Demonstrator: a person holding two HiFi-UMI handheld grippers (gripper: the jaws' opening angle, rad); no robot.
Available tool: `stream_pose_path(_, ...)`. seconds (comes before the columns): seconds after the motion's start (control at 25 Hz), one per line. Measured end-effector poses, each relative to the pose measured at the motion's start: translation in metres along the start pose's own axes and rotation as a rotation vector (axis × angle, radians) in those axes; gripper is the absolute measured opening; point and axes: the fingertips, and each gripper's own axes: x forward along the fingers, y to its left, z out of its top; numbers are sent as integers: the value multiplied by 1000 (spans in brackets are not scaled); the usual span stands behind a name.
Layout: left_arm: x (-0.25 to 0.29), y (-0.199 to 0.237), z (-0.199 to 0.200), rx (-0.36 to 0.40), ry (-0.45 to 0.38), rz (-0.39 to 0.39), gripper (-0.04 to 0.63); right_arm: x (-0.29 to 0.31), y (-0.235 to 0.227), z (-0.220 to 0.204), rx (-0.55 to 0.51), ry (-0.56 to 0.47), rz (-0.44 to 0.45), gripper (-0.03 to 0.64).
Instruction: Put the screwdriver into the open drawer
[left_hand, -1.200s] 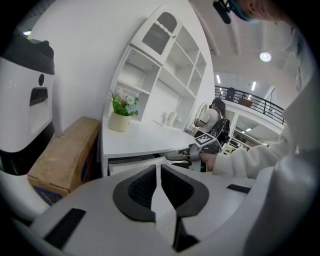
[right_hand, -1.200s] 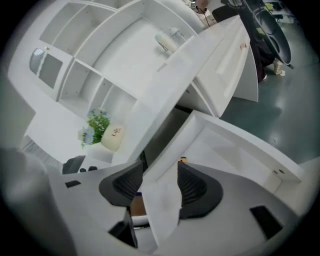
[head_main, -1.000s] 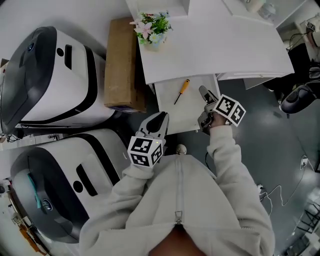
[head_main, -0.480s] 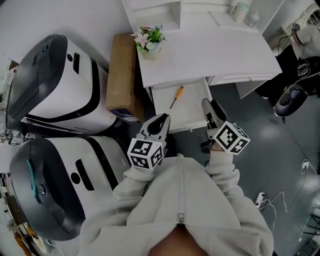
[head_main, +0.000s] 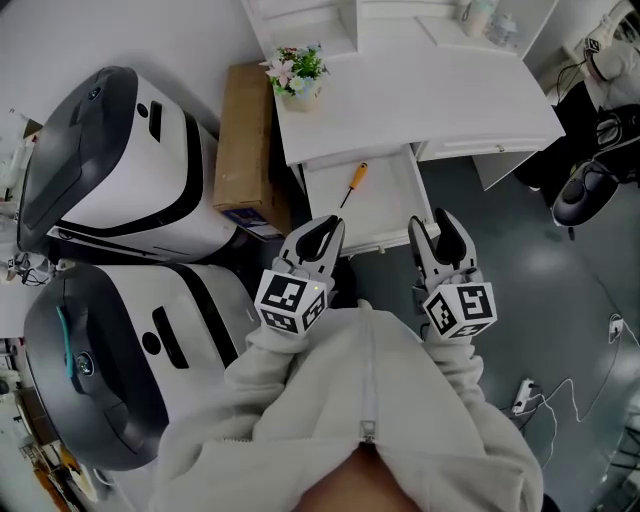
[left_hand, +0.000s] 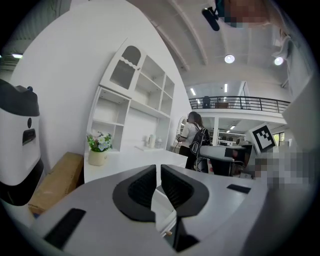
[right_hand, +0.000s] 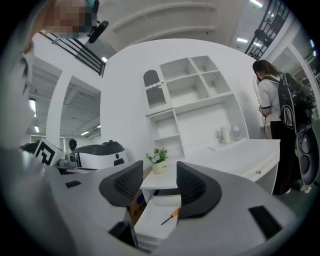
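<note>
Looking down on a white desk (head_main: 450, 90) with its drawer (head_main: 385, 205) open. Screwdriver (head_main: 353, 185) inside the drawer, lying slantwise on the bare bottom, orange handle toward the desk, touched by neither tool. Left tool (head_main: 322, 224) near the drawer's front left corner, jaws drawn to a thin slit, nothing in them. Right tool (head_main: 433, 224) just beside the front right corner, jaws wide apart, empty, screwdriver seen through the gap. Flower pot (head_main: 300, 75) on the desk's left corner. Cardboard box (head_main: 247, 140) beside the desk, then 2 white-and-black machines (head_main: 110, 170).
</note>
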Motion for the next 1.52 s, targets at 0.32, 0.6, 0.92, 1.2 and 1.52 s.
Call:
stream_pose_path(0.32,-1,-1,-1,26,-16,-29,43,-10,-3,-24,13,71,-26,44)
stream_pose_path(0.6,-2,0,-6,26,-1,-33,43,-8,-4,-31,-42,99,-49,34)
stream_pose_path(0.92,-7,2,-11,20,-1,-30,43,-7,0,-33,-47,100,-62,32)
stream_pose_path(1.2,-10,5,-14,18,5,-16,43,-7,3,-35,-53,109,-53,32)
stream_pose_path(1.52,-12,3,-15,14,7,-11,42,-13,2,-36,-49,114,-62,32)
